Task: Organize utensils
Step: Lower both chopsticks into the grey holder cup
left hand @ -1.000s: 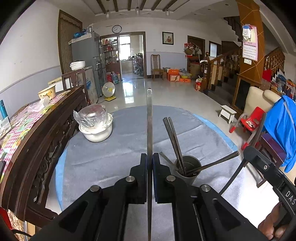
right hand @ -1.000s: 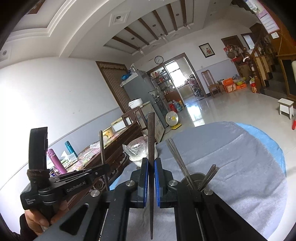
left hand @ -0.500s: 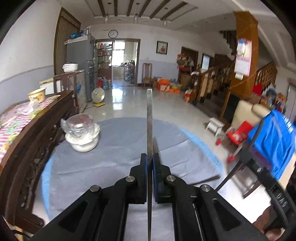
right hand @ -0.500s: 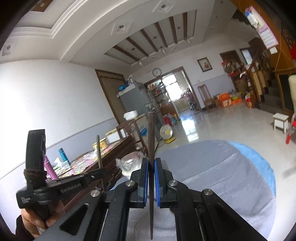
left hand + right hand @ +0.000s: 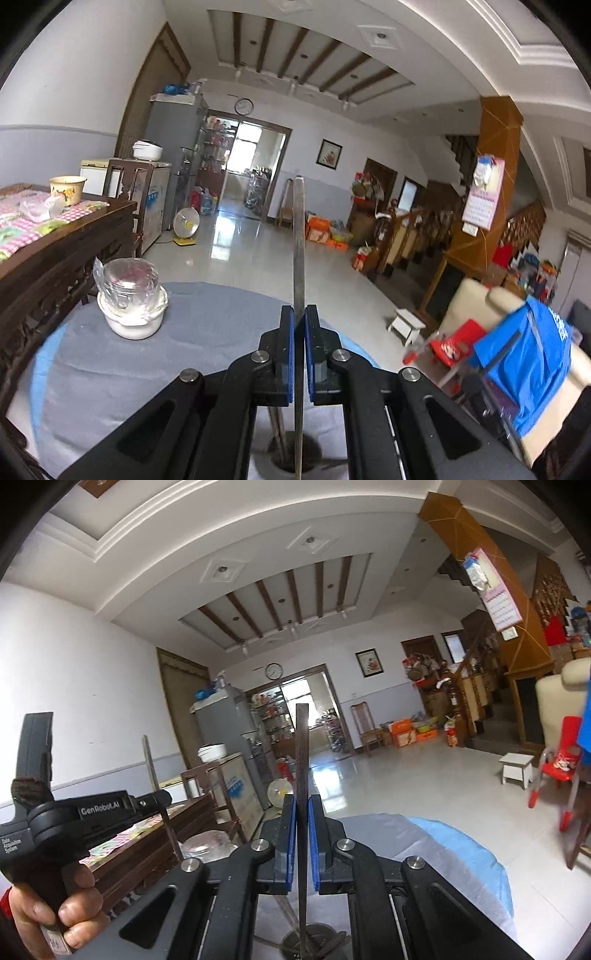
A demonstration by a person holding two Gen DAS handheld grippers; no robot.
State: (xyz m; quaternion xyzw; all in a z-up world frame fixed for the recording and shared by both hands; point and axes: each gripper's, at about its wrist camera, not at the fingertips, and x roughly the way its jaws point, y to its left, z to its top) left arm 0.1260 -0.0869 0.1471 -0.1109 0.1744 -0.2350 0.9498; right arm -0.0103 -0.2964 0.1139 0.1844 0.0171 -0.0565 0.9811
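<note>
My left gripper (image 5: 299,325) is shut on a long metal chopstick (image 5: 298,236) that stands upright, its lower end over the metal utensil cup (image 5: 293,458) at the bottom of the left wrist view. My right gripper (image 5: 303,812) is shut on a dark chopstick (image 5: 302,746), also upright, its lower tip in the mouth of the same cup (image 5: 308,939). The cup holds several other sticks. The left gripper (image 5: 162,797) with its chopstick shows at the left of the right wrist view.
The cup stands on a round table with a grey cloth (image 5: 110,373). A white bowl with a wrapped glass lid (image 5: 131,299) sits at the table's far left. A dark wooden bench (image 5: 55,254) runs along the left. Chairs (image 5: 517,362) stand at the right.
Both grippers tilted upward and moved over the cup, so it dropped from mid-view to the bottom edge. Both chopsticks now point down at the cup.
</note>
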